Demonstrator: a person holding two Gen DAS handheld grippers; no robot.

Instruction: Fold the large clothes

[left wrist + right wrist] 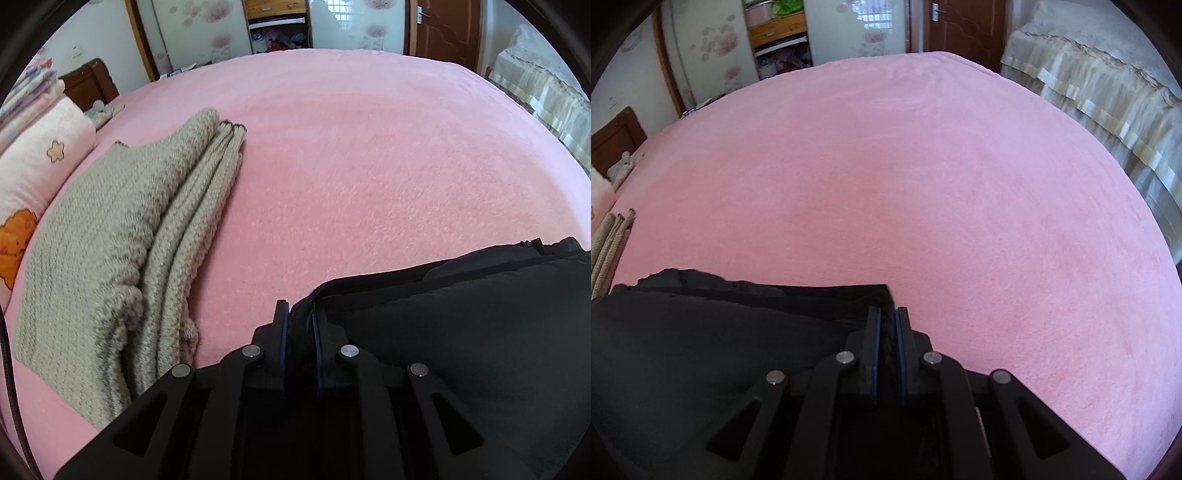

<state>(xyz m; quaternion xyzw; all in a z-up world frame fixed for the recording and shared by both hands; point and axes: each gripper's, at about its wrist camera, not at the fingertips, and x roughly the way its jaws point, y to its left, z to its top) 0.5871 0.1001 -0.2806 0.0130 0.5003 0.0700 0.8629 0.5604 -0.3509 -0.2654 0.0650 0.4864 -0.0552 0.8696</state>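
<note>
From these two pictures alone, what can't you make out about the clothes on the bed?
- Black garment: its type; in both wrist views the frame edges and the grippers cut most of it off.
- Cloth inside the left gripper and right gripper: how many layers, hidden between the pads.
- Beige sweater: its near end, behind the left gripper; only a sliver shows in the right view.
- Shelf items: too small.

Sweater [122,236] left of jacket [461,332], both on bed [369,166].
</note>
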